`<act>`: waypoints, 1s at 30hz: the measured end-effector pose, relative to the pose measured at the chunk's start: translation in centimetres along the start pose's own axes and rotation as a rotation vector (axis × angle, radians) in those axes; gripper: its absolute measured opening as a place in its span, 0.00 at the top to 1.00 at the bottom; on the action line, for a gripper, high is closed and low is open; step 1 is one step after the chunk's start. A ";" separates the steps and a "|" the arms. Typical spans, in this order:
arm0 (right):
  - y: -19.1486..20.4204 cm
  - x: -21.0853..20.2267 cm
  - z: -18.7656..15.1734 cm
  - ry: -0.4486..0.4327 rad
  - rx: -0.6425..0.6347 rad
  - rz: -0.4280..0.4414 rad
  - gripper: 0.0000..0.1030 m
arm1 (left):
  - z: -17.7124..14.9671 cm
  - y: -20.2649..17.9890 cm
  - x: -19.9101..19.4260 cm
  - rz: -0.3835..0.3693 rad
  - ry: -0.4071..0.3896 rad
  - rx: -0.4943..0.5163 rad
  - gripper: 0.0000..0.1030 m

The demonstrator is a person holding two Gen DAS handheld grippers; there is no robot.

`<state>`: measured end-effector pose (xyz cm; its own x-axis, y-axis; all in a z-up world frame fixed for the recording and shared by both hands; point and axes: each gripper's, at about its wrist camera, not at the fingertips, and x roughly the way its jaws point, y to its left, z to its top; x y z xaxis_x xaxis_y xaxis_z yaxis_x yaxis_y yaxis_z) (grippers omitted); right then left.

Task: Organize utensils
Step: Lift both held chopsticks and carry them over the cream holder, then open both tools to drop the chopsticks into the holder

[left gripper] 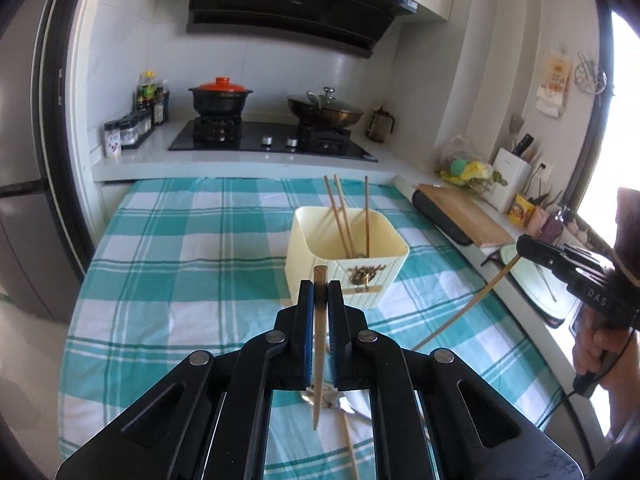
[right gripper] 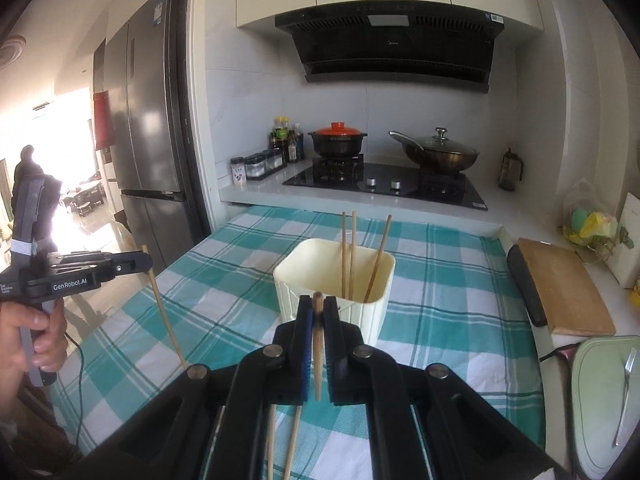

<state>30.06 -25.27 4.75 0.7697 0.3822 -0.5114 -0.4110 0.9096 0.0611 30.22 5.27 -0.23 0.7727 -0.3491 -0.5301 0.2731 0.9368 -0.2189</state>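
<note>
Your left tool [left gripper: 320,292] and right tool [right gripper: 318,308] each pinch one chopstick [left gripper: 319,344] near its top, so it hangs clear of the checked counter [left gripper: 180,248]. Beyond stands the cream holder [right gripper: 334,280], three sticks already inside, mouth open for both.

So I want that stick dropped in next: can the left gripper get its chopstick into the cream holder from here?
Probably yes. The left gripper is shut on its chopstick, the cream holder stands right ahead with its top open, and only three chopsticks lean inside.
</note>
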 end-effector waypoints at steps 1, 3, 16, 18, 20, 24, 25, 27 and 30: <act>0.0 0.0 0.3 -0.005 0.004 0.000 0.95 | 0.2 0.0 -0.2 -0.006 -0.006 -0.005 0.96; -0.2 0.1 0.6 -0.009 0.008 0.002 0.95 | 0.9 0.0 -0.1 -0.015 -0.016 -0.010 0.96; -1.4 -0.4 10.3 -0.149 -0.023 -0.018 0.95 | 12.3 -2.2 1.2 -0.055 -0.187 0.031 0.96; -1.2 0.2 11.8 -0.174 -0.037 -0.021 0.95 | 13.7 -2.5 2.6 -0.046 -0.201 0.031 0.96; -1.0 1.1 12.9 -0.184 -0.065 -0.029 0.95 | 14.6 -2.5 4.4 -0.040 -0.202 0.026 0.96; -1.2 4.8 13.3 -0.135 -0.100 -0.043 0.95 | 14.8 -2.5 8.8 -0.026 -0.149 0.017 0.96; -1.6 6.1 13.1 -0.109 -0.094 -0.038 0.95 | 14.7 -2.5 10.0 -0.022 -0.124 0.014 0.96; -2.5 8.9 12.6 -0.034 -0.074 -0.020 0.95 | 14.1 -2.4 12.6 -0.016 -0.059 0.011 0.96; -4.1 13.3 11.5 0.088 -0.015 0.009 0.95 | 12.9 -2.0 16.3 -0.011 0.033 -0.004 0.96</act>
<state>47.66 -22.05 7.55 0.7201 0.3737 -0.5846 -0.4252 0.9035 0.0538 49.62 -1.95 2.12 0.7503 -0.3601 -0.5544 0.2790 0.9328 -0.2283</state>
